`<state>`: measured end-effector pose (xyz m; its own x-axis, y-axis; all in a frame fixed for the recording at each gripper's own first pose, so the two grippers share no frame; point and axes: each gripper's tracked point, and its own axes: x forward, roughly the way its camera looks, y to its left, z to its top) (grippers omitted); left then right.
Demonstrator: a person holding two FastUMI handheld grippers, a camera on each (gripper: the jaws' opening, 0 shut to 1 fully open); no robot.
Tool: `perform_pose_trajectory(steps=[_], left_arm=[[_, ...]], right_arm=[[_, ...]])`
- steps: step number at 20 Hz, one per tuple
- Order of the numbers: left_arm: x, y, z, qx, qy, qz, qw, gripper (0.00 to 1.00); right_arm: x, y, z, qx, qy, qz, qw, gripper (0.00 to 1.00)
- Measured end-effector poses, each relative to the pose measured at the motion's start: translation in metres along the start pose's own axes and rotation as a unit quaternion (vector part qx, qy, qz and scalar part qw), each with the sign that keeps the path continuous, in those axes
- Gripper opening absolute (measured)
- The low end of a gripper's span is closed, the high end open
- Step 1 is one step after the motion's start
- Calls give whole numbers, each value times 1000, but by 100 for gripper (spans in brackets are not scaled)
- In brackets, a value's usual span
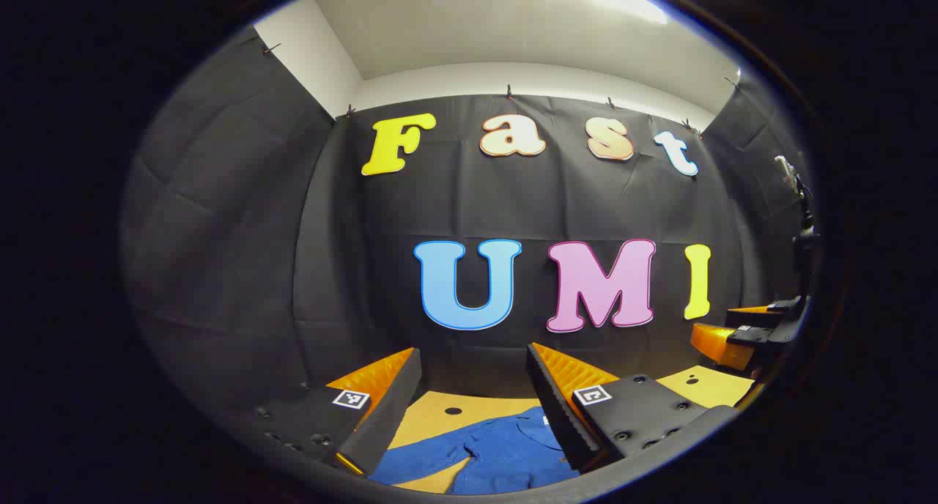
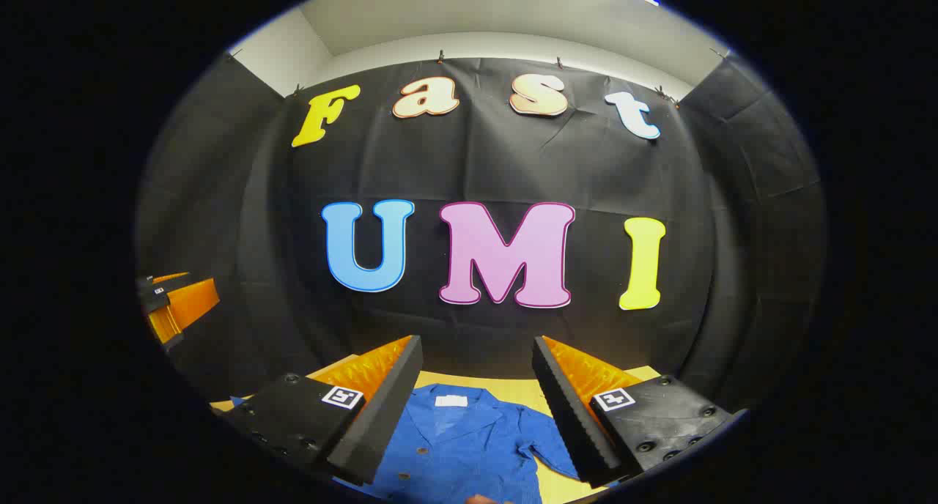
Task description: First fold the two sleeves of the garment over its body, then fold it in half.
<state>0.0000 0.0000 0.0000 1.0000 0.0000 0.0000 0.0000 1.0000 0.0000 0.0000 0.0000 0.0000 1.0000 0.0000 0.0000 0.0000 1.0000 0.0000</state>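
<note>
On my left gripper view, the left gripper (image 1: 475, 387) is held above the table (image 1: 707, 384) with its two fingers well apart and nothing between them. Through the gap I see the blue garment (image 1: 491, 456) lying on the yellowish tabletop, one sleeve (image 1: 418, 464) stretching out toward the lower left of that view. There is a small dark hole (image 1: 453, 411) in the table just beyond the cloth. At the far right edge of this view the right gripper (image 1: 747, 332) shows, off to the side and apart from the garment.

Moving to my right gripper view, the left gripper (image 2: 172, 299) sits at the far left edge, raised and away from the cloth. In the middle, the right gripper (image 2: 476, 387) also hovers with its fingers spread wide, gripping nothing. Below the gap lies the garment (image 2: 462, 445), spread flat on the table (image 2: 520, 390), collar toward the back wall, with a white tag (image 2: 451, 400) at the neck and a row of buttons down the front. A sleeve (image 2: 549, 445) runs off toward the right finger; I cannot tell whether it touches it.
</note>
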Motion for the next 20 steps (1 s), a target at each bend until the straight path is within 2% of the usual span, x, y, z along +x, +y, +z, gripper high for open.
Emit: perform_pose_trajectory(steps=[2,5,8,11,12,13,14,20], left_arm=[[12,-6,-18,-23,17,-21,999,81],[22,-6,-25,-31,25,-24,999,85],[37,-3,-32,-34,31,-27,999,83],[45,3,-35,-50,31,-29,998,81],[47,5,-37,-53,33,-27,998,83],[47,6,-37,-53,34,-27,998,85],[47,7,-39,-50,34,-27,998,81],[52,5,-32,-26,25,-36,999,82]], right_arm=[[-1,-12,-7,-6,10,-18,1000,98],[-2,-22,-6,3,12,-29,999,98],[-10,-50,8,-13,-10,-52,999,98],[-10,-74,8,-22,-3,-77,997,98],[-9,-81,8,-20,0,-84,996,93],[-9,-86,7,-19,0,-90,996,98],[-9,-90,7,-19,1,-96,995,98],[2,-111,-10,-32,17,-110,993,98]])
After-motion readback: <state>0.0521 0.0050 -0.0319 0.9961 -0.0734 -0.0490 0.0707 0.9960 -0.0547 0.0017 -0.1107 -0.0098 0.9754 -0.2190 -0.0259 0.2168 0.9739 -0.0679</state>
